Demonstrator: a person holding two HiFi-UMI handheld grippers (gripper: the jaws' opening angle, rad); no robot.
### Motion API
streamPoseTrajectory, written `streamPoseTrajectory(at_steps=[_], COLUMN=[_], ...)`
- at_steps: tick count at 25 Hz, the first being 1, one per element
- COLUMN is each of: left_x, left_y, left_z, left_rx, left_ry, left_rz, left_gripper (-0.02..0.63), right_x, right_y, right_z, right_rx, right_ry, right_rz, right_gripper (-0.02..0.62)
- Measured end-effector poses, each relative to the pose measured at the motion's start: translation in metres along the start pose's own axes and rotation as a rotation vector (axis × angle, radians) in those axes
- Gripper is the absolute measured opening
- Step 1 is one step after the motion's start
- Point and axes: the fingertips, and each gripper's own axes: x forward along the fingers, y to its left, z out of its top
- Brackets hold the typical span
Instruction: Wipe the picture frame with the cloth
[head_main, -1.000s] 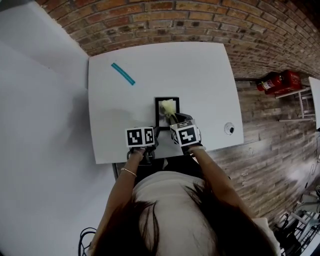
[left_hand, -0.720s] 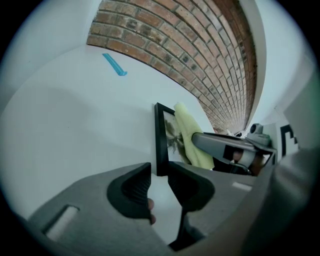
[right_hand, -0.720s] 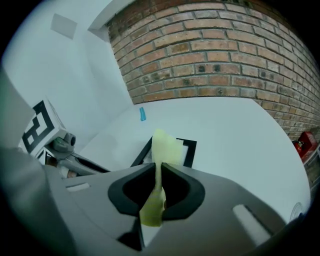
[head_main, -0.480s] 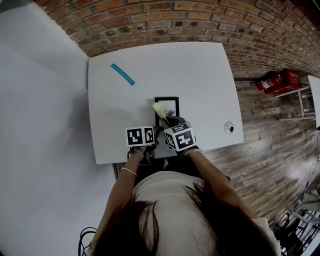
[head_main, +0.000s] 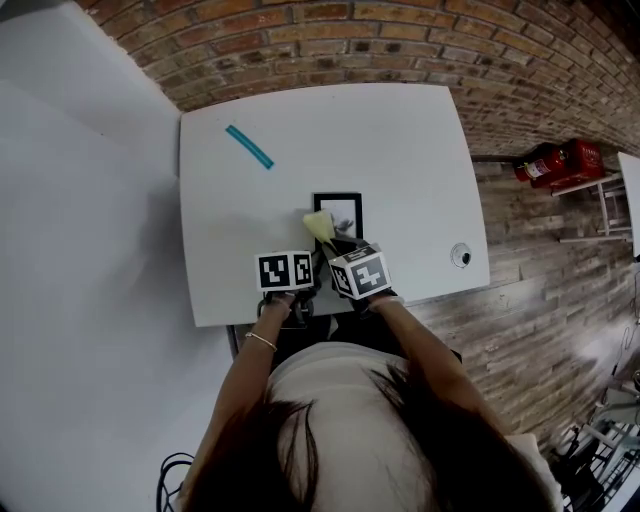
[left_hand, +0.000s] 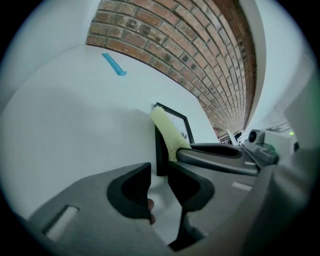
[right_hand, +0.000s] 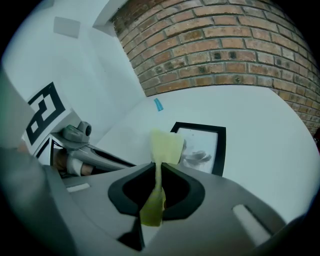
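Note:
A black picture frame (head_main: 338, 198) lies flat on the white table (head_main: 400, 140). Its near left corner (left_hand: 161, 150) sits between the jaws of my left gripper (left_hand: 159, 172), which is shut on it and holds it still. My right gripper (right_hand: 159, 170) is shut on a yellow cloth (right_hand: 165, 147). The cloth's free end sticks out over the left edge of the picture frame (right_hand: 220, 150). In the head view the cloth (head_main: 319, 223) sits just ahead of the right gripper (head_main: 338, 245), and the left gripper (head_main: 308, 266) is close beside it on the left.
A blue strip (head_main: 248, 147) lies at the table's far left. A small round object (head_main: 460, 257) sits near the right front corner. A brick wall runs behind the table, and a red fire extinguisher (head_main: 555, 163) lies on the wooden floor to the right.
My right gripper has carried the cloth leftward, from the middle of the frame to its left edge. The left gripper and the frame have stayed put.

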Motion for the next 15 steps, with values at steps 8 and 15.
streamPoseTrajectory(at_steps=[8, 15], left_x=[-0.001, -0.002], left_y=[0.000, 0.000], left_z=[0.001, 0.001], left_rx=[0.004, 0.012], left_ry=[-0.002, -0.004], left_rz=[-0.002, -0.001], left_gripper=[0.107, 0.107], right_x=[-0.008, -0.019], right_y=[-0.015, -0.033], right_z=[-0.002, -0.006], right_rx=[0.018, 0.063], right_ry=[-0.008, -0.027], right_rz=[-0.049, -0.095], right_gripper=[0.037, 0.037])
